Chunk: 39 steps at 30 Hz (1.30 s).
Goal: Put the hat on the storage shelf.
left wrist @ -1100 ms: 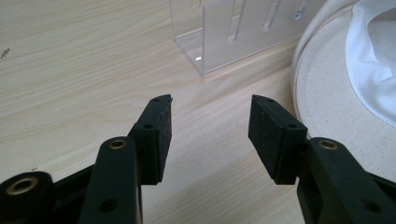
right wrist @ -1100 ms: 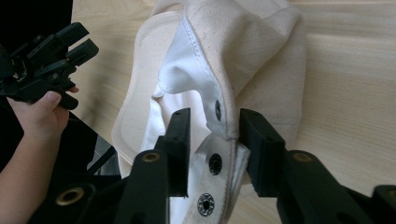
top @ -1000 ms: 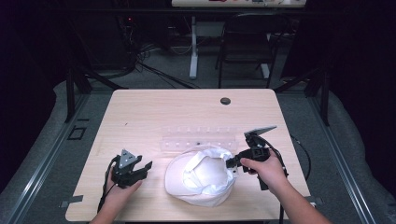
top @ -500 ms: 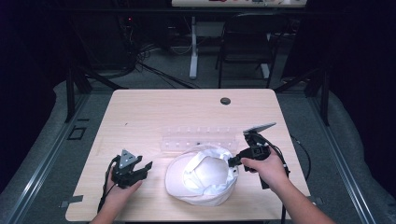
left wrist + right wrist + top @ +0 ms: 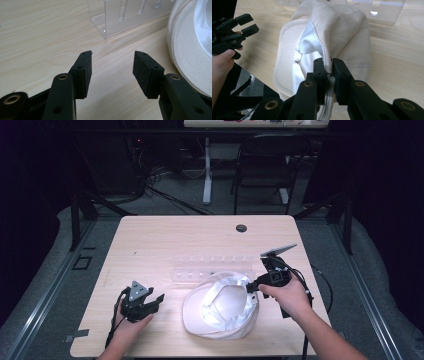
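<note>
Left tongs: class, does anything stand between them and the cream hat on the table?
Nothing visible does. The left tongs stand open over bare wood of the table, with the cream hat just off to one side. The clear acrylic rack lies farther ahead, off that path.

No legible txt, labels, brands or nos. on anything.

Your cream canvas bucket hat (image 5: 220,307) shows a white lining inside. Both of your tools, the left (image 5: 151,301) and the right (image 5: 251,287), are black. The slotted rack (image 5: 210,270) is clear acrylic, and the table (image 5: 165,240) is pale wood grain.
</note>
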Each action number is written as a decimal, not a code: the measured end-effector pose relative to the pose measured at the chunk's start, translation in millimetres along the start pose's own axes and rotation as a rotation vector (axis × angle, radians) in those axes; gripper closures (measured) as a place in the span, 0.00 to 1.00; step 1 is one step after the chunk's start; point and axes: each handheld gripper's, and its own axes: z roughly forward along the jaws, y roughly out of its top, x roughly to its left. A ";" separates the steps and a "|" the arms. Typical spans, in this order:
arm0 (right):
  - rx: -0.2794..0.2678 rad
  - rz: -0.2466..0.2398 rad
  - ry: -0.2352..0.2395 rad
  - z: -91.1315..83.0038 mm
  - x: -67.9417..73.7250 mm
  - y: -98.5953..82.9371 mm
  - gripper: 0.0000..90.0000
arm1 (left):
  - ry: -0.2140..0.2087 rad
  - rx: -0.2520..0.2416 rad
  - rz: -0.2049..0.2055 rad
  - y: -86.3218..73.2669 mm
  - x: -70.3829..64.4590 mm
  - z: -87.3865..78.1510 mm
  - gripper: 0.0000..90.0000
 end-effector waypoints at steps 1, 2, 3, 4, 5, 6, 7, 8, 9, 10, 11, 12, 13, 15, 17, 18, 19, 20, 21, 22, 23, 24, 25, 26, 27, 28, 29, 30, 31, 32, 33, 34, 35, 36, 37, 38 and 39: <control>0.006 -0.008 -0.005 -1.8 1.7 0.9 0.91 | 0.002 0.000 0.001 0.0 -0.3 0.1 0.55; 0.016 -0.019 -0.012 -3.7 3.4 2.0 0.91 | 0.002 0.000 0.001 0.0 -0.3 0.1 0.55; 0.007 -0.012 -0.025 -4.4 6.5 2.2 0.91 | -0.001 0.001 0.003 0.1 -0.5 0.1 0.55; 0.007 -0.012 -0.025 -4.4 6.5 2.2 0.91 | -0.001 0.001 0.003 0.1 -0.5 0.1 0.55; 0.014 -0.026 -0.029 -6.3 8.0 3.4 0.91 | -0.001 0.002 0.004 0.1 -0.7 0.1 0.55; 0.009 -0.023 -0.045 -7.6 11.2 4.3 0.91 | -0.001 0.002 0.004 0.1 -0.7 0.1 0.55; 0.010 -0.022 -0.051 -8.5 12.5 4.7 0.91 | -0.001 0.002 0.004 0.1 -0.7 0.2 0.55; 0.022 -0.032 -0.055 -10.0 13.3 6.0 0.90 | -0.001 0.002 0.005 0.1 -0.6 0.2 0.55; 0.020 -0.025 -0.077 -11.3 16.5 7.3 0.90 | -0.002 0.002 0.005 0.1 -0.6 0.3 0.55; 0.020 -0.025 -0.077 -11.3 16.5 7.3 0.90 | -0.001 0.002 0.005 0.0 -0.6 0.3 0.55; 0.036 -0.028 -0.098 -12.9 19.9 9.3 0.91 | -0.002 0.003 0.006 0.0 -0.6 0.4 0.55; 0.036 -0.028 -0.098 -12.9 19.9 9.3 0.91 | -0.002 0.003 0.006 0.0 -0.6 0.4 0.55; 0.040 -0.031 -0.106 -13.2 21.0 9.9 0.91 | -0.002 0.003 0.007 -0.1 -0.6 0.5 0.55; 0.049 -0.051 -0.134 -16.2 25.9 13.0 0.90 | -0.003 0.004 0.008 -0.1 -0.7 0.6 0.55; 0.051 -0.066 -0.158 -18.5 29.9 14.6 0.90 | -0.002 0.003 0.008 -0.1 -0.9 0.6 0.55; 0.051 -0.066 -0.158 -18.5 29.9 14.6 0.90 | -0.002 0.003 0.008 -0.1 -0.9 0.6 0.55; 0.049 -0.084 -0.174 -20.3 33.9 16.0 0.90 | -0.003 0.004 0.006 -0.1 -1.2 0.6 0.55; 0.048 -0.089 -0.183 -21.0 35.9 16.4 0.90 | -0.003 0.003 0.006 -0.2 -1.3 0.6 0.55; 0.059 -0.098 -0.188 -22.0 37.3 17.3 0.90 | -0.003 0.003 0.005 -0.2 -1.4 0.7 0.55; 0.055 -0.097 -0.192 -22.3 39.2 17.5 0.90 | -0.003 0.003 0.005 -0.2 -1.5 0.7 0.55; 0.059 -0.105 -0.196 -23.1 40.6 18.0 0.90 | -0.003 0.004 0.008 -0.2 -1.5 0.7 0.55; 0.065 -0.112 -0.197 -24.2 41.9 18.7 0.90 | -0.004 0.004 0.008 -0.2 -1.6 0.7 0.55; 0.063 -0.111 -0.201 -25.0 43.6 19.2 0.90 | -0.004 0.005 0.007 -0.2 -1.6 0.8 0.55; 0.063 -0.111 -0.201 -25.0 43.6 19.2 0.90 | -0.004 0.005 0.007 -0.2 -1.6 0.8 0.55; 0.066 -0.119 -0.204 -27.0 46.0 20.5 0.91 | -0.003 0.002 0.007 -0.4 -1.9 1.1 0.55; 0.066 -0.119 -0.204 -27.0 46.0 20.5 0.91 | -0.003 0.002 0.007 -0.4 -1.9 1.1 0.55; 0.065 -0.122 -0.205 -29.6 48.6 21.9 0.91 | -0.003 0.003 0.009 -0.4 -2.2 1.3 0.55; 0.066 -0.122 -0.207 -30.4 49.7 22.3 0.91 | -0.003 0.003 0.009 -0.4 -2.2 1.3 0.55; 0.066 -0.122 -0.207 -30.4 49.7 22.3 0.91 | -0.004 0.004 0.009 -0.3 -2.4 1.3 0.55; 0.068 -0.123 -0.201 -31.6 50.5 23.1 0.91 | -0.006 0.005 0.007 -0.3 -2.7 1.3 0.55; 0.065 -0.122 -0.196 -33.8 53.4 24.2 0.91 | -0.005 0.005 0.010 -0.2 -2.7 1.3 0.55; 0.065 -0.122 -0.196 -33.8 53.4 24.2 0.91 | -0.005 0.005 0.010 -0.2 -2.7 1.3 0.55; 0.054 -0.117 -0.196 -33.9 54.9 24.2 0.91 | -0.006 0.006 0.013 -0.2 -2.8 1.3 0.55; 0.068 -0.130 -0.191 -36.5 56.4 25.5 0.91 | -0.005 0.006 0.013 -0.2 -2.9 1.4 0.55; 0.058 -0.129 -0.187 -37.9 59.0 26.2 0.91 | -0.006 0.006 0.011 -0.2 -3.0 1.4 0.55; 0.058 -0.129 -0.187 -37.9 59.0 26.2 0.91 | -0.006 0.007 0.016 -0.1 -2.8 1.4 0.55; 0.065 -0.138 -0.186 -39.7 60.9 27.5 0.91 | -0.007 0.008 0.017 -0.2 -2.9 1.5 0.55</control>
